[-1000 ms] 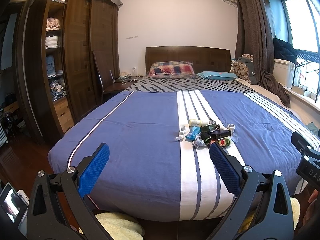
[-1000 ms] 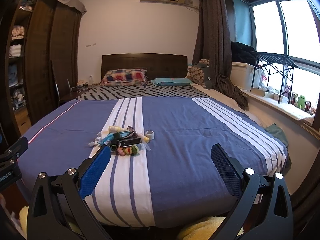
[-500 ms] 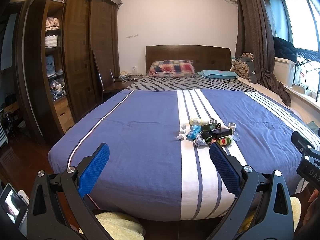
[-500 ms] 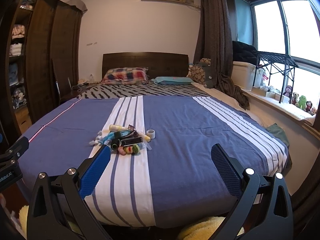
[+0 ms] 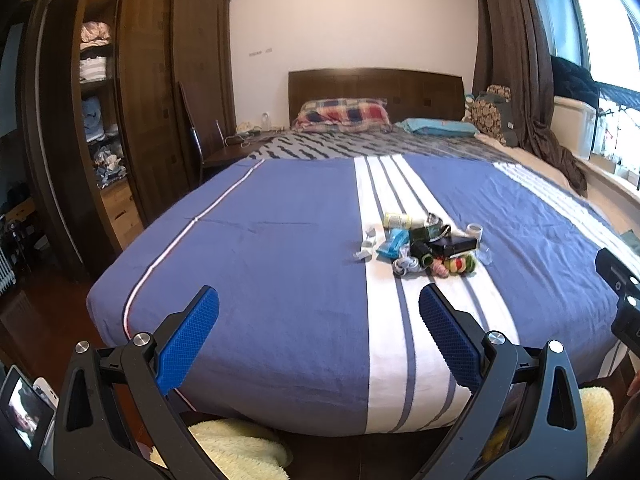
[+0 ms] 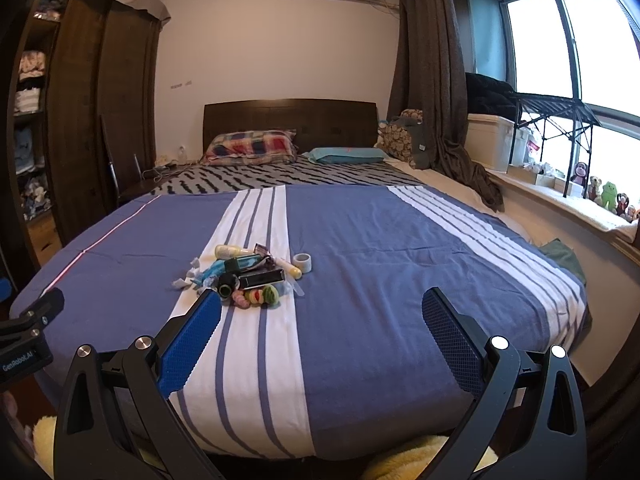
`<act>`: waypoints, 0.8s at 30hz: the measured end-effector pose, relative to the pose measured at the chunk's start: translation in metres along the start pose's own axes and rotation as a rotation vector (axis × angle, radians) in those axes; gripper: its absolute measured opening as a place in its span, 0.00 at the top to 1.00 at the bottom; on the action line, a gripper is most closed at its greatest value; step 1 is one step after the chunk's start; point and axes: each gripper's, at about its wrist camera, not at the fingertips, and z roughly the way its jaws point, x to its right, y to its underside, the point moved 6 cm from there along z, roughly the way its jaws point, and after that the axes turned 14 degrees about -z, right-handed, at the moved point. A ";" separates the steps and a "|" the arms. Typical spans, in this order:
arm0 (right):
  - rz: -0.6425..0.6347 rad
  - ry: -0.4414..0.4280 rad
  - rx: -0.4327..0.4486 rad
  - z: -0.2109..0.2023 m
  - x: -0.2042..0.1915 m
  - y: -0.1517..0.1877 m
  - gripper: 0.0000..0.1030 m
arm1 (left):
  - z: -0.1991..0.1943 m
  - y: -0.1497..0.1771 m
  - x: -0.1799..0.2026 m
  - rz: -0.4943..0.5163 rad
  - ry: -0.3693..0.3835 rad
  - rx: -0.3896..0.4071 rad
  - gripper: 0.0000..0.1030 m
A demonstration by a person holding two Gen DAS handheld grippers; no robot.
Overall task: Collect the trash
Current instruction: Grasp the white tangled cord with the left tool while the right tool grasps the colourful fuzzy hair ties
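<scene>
Both grippers have eased a little nearer the bed [image 5: 260, 240] over the last second, so the trash pile [image 5: 420, 242] sits slightly larger and lower in each view; nothing on the cover has been disturbed.

Left gripper [image 5: 318, 312] hangs above the near edge of the bed with its blue pads spread wide and nothing between them. Right gripper [image 6: 322, 312] is likewise spread wide and empty, its left pad [image 6: 192, 340] lying in front of the near side of the pile in the right wrist view.

Trash lies heaped on the white stripe [image 6: 248, 240] of the blue cover, left of the bed's middle and well short of the pillows [image 6: 250, 146]. Within the heap are a pale bottle [image 6: 228, 251] at the far side, a black box [image 6: 260, 278] in the middle, a blue wrapper [image 6: 212, 270] and white scraps [image 6: 184, 280] to the left, and a row of small pink, red and green balls [image 6: 258, 296] at the near edge. A tape roll [image 6: 302, 261] stands just right of the heap, apart from it.

Against the left wall stands a dark wardrobe [image 5: 160, 80]; a window [image 6: 560, 40] and brown curtain [image 6: 432, 80] are on the right. Yellow fleece [image 5: 236, 448] shows below the grippers.
</scene>
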 end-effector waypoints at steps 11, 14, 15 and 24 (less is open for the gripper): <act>-0.007 -0.074 -0.122 0.080 -0.016 0.020 0.03 | 0.075 0.013 0.003 0.032 0.005 -0.091 0.08; 0.002 -0.138 -0.166 0.106 -0.021 0.022 0.03 | 0.098 0.015 0.008 0.065 0.000 -0.110 0.08; -0.008 -0.142 -0.181 0.116 -0.025 0.023 0.03 | 0.104 0.015 0.010 0.080 -0.005 -0.116 0.08; 0.005 -0.266 -0.258 0.182 -0.048 0.034 0.03 | 0.159 0.023 0.032 0.129 0.050 -0.192 0.08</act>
